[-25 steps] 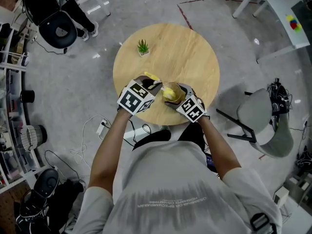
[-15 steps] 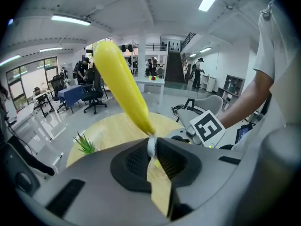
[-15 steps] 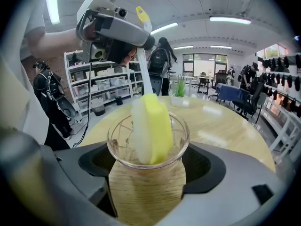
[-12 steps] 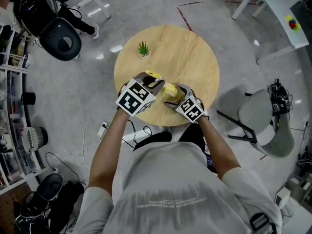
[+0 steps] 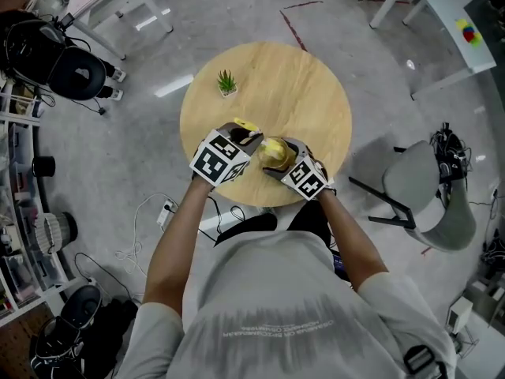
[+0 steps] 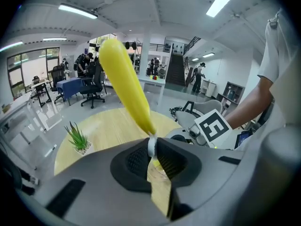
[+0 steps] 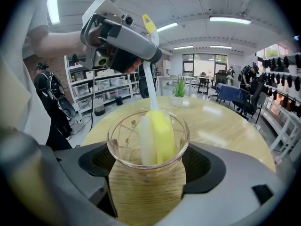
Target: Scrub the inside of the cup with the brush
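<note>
My right gripper (image 7: 149,173) is shut on a clear glass cup (image 7: 148,168) and holds it upright above the round wooden table (image 5: 308,85). A brush with a yellow handle (image 6: 124,84) and a thin white stem stands in my left gripper (image 6: 153,157), which is shut on the stem. The brush's yellow-and-white sponge head (image 7: 155,138) sits inside the cup. In the head view the left gripper (image 5: 241,144) and right gripper (image 5: 286,158) meet over the table's near edge, with the cup (image 5: 274,153) between them.
A small potted plant (image 5: 226,82) stands at the table's far left. A grey chair (image 5: 426,196) is to the right of the table. Cables and a power strip (image 5: 166,208) lie on the floor at the left. Shelving lines the left wall.
The grippers, cup and brush keep nearly the same place over the table's near edge. The head view has shifted slightly, and the black chair at upper left has moved.
</note>
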The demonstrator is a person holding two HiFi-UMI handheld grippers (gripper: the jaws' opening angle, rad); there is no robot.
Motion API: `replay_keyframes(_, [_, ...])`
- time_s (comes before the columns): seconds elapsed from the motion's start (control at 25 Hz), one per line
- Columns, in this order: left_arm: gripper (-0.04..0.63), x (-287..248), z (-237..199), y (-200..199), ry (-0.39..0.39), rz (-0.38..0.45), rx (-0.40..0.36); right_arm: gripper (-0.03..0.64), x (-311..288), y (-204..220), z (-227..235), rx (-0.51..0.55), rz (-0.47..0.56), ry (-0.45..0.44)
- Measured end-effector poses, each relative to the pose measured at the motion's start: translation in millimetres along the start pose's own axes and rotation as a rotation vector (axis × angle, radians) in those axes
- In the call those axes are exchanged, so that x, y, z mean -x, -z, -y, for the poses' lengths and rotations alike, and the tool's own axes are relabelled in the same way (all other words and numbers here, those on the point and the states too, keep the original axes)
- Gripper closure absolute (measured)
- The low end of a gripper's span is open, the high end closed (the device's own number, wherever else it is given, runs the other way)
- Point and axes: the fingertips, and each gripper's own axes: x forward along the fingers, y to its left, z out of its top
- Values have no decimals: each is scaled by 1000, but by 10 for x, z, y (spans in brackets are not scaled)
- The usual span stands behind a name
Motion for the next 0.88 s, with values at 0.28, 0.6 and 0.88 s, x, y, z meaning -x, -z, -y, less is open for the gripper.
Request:
replay_keyframes(0.28, [545, -90, -114, 71, 21, -5, 60, 186, 12, 21, 14, 19, -10, 3])
replay_keyframes(0.6, [541, -90, -67, 3, 6, -30, -60, 186, 10, 21, 27, 18, -16, 2])
replay_keyframes(0.88, [541, -6, 130, -142, 1, -37, -191, 186, -20, 4, 27, 24, -18, -5])
